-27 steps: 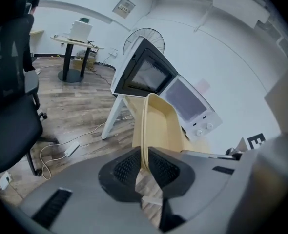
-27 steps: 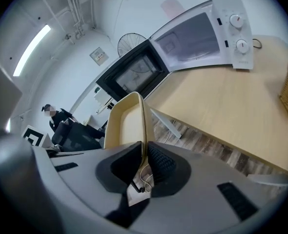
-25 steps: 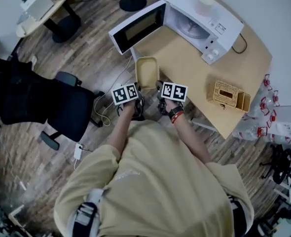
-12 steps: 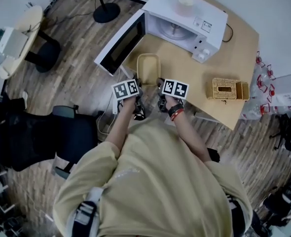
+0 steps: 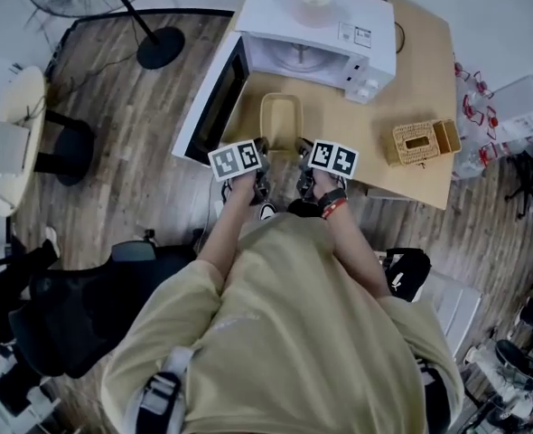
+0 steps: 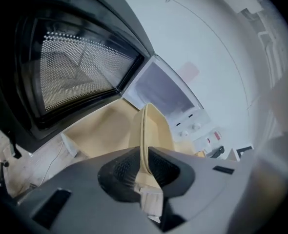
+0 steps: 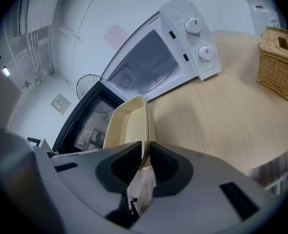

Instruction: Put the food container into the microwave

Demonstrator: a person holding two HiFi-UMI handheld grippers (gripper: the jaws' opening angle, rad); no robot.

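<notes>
Even indoor light, soft shadows; strong fisheye distortion, dark vignetted corners.

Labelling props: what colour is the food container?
Pale yellow-beige food container, clearest in the right gripper view.

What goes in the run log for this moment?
left gripper: shut on food container rim | right gripper: shut on opposite rim | container: before microwave, not inside | door: open
</notes>
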